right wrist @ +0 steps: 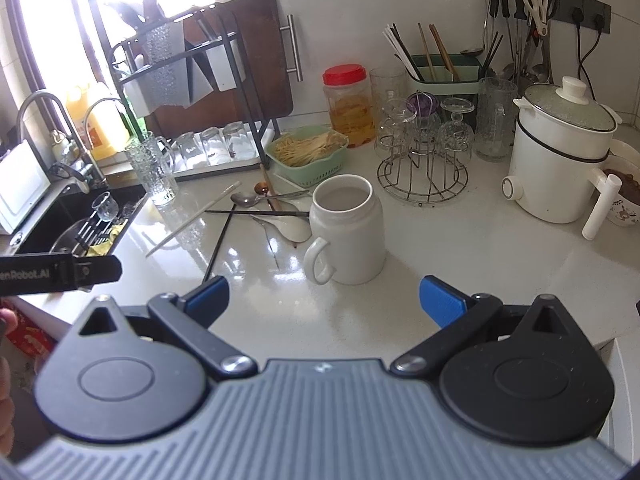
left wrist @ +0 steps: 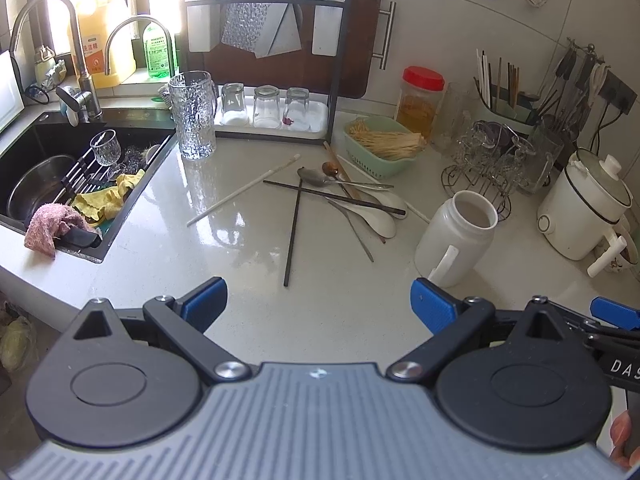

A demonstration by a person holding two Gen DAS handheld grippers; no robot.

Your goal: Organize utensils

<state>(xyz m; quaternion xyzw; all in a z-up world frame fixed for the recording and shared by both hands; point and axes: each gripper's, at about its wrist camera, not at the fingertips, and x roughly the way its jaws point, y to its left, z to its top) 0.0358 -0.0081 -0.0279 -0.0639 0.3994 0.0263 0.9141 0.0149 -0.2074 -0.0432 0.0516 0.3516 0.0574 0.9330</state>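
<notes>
Both tools, left [left wrist: 318, 300] and right [right wrist: 323, 298], are hovering spread and empty over the tabletop [left wrist: 240, 300] front edge, risking a crossed-pile scatter or tipping the mug [right wrist: 346, 228] beside it: black chopsticks [left wrist: 294, 226] two, white chopsticks [left wrist: 244, 190] apparently two, spoons [left wrist: 320, 177] about four, mug one.

The right gripper [right wrist: 323, 300] hangs over the counter [right wrist: 460, 248], its blue fingers [right wrist: 442, 300] spread wide and empty. Just ahead stands a white mug [right wrist: 348, 228], with chopsticks [right wrist: 218, 246] and spoons [right wrist: 292, 226] scattered left of it.
</notes>
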